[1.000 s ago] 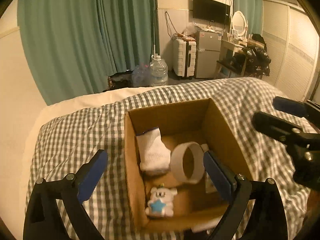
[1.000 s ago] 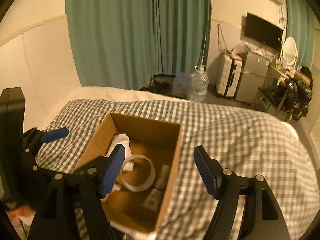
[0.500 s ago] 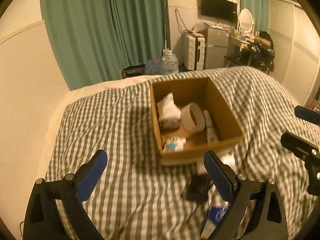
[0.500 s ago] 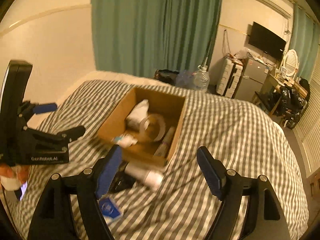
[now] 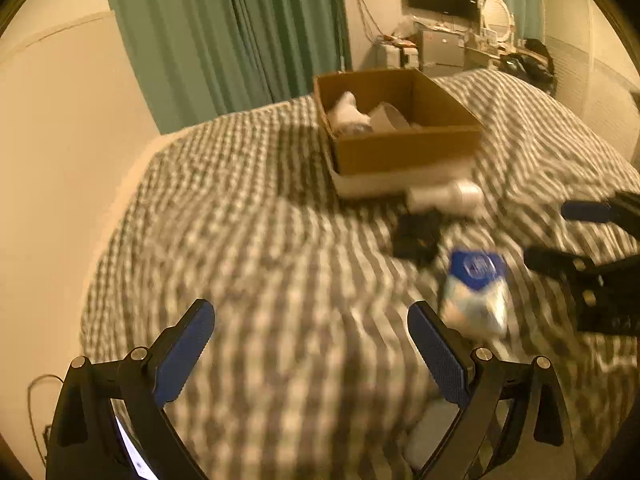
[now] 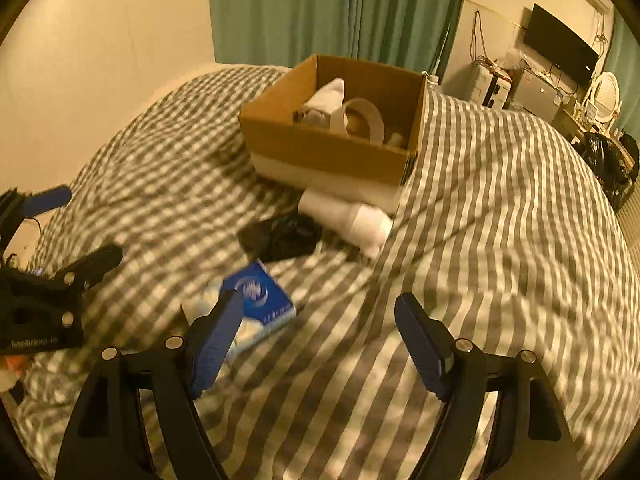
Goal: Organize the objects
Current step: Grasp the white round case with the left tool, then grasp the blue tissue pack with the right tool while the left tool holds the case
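Observation:
An open cardboard box (image 5: 404, 148) (image 6: 328, 148) stands on the checked bed and holds a white cloth (image 6: 326, 98), a tape roll (image 6: 362, 118) and other items. In front of it lie a white bottle (image 5: 444, 198) (image 6: 346, 218), a black object (image 5: 416, 236) (image 6: 282, 236) and a blue-and-white packet (image 5: 476, 290) (image 6: 260, 304). My left gripper (image 5: 310, 348) is open and empty, low over the bed, left of the packet. My right gripper (image 6: 320, 338) is open and empty, just right of the packet.
The checked bedspread (image 6: 500, 220) covers the bed. Green curtains (image 5: 240, 28) hang behind it. A cream wall (image 5: 60, 140) runs along the left side. A desk, fridge and TV (image 6: 560, 44) stand at the far right of the room.
Both grippers have pulled back and down from above the box. The bottle, black object and packet in front of the box have come into view. Both stay open.

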Available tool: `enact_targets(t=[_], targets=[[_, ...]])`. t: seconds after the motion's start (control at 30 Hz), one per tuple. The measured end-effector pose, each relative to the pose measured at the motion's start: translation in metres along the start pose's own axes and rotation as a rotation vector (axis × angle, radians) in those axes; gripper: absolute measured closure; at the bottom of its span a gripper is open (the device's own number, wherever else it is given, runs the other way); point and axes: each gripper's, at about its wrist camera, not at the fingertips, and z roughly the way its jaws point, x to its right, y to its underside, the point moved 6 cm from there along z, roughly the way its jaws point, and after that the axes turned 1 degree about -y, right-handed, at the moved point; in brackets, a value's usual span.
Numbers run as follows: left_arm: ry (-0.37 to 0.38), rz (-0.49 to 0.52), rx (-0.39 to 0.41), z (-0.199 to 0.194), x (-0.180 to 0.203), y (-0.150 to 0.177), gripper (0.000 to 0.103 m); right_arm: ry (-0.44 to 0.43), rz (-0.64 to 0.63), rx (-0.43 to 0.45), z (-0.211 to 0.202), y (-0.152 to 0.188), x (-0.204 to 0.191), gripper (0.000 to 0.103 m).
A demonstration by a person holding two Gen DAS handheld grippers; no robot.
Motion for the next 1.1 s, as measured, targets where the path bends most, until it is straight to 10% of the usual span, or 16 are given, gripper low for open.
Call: enact_targets(t=[0.57, 0.77, 0.83, 1.1], targets=[[0.074, 0.149, -0.034, -0.014, 0.062, 0.059, 0.005, 0.032, 0.072, 0.013, -0.016, 0.026, 0.009, 0.025], [0.136, 0.231, -0.073, -0.012, 0.083, 0.069, 0.027, 0.048, 0.083, 0.029, -0.025, 0.031, 0.011, 0.025], [0.18, 0.233, -0.098, -0.01, 0.086, 0.071, 0.049, 0.05, 0.092, 0.035, -0.028, 0.032, 0.014, 0.025], [0.274, 0.102, -0.101, -0.013, 0.065, 0.056, 0.058, 0.05, 0.083, 0.038, -0.028, 0.033, 0.011, 0.025]])
